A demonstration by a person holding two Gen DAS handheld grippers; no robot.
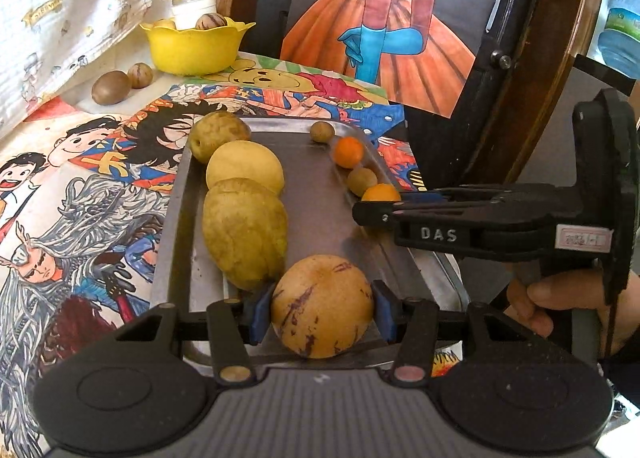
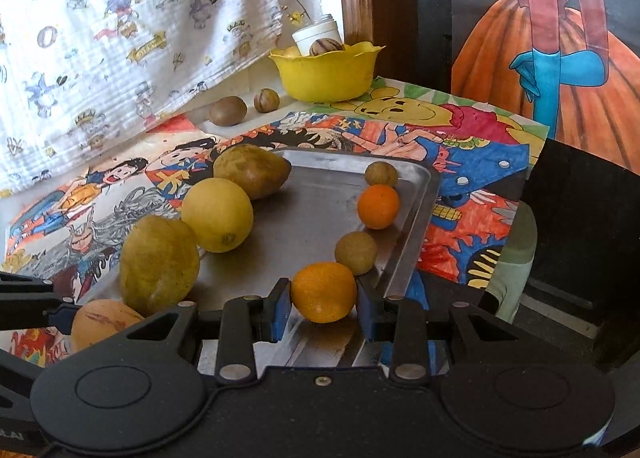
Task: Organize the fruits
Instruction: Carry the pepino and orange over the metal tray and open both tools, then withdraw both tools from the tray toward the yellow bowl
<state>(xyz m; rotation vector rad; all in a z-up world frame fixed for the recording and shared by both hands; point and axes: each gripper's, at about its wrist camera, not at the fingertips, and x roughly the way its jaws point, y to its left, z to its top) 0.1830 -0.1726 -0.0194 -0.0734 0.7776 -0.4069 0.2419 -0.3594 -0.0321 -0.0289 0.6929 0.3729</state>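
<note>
My left gripper is shut on a tan round fruit with purple streaks, low over the near end of a metal tray. It sits at the end of a row of three large yellow-green fruits along the tray's left side. My right gripper is shut on a small orange at the near end of the right row. That row holds a small brown-green fruit, another orange and a second small fruit. From the left wrist view the right gripper comes in from the right.
A yellow bowl holding fruit stands behind the tray, with a white cup behind it. Two brown fruits lie beside a hanging patterned cloth. Colourful drawings cover the table. A dark frame with a painting rises at the back right. A hand grips the right tool.
</note>
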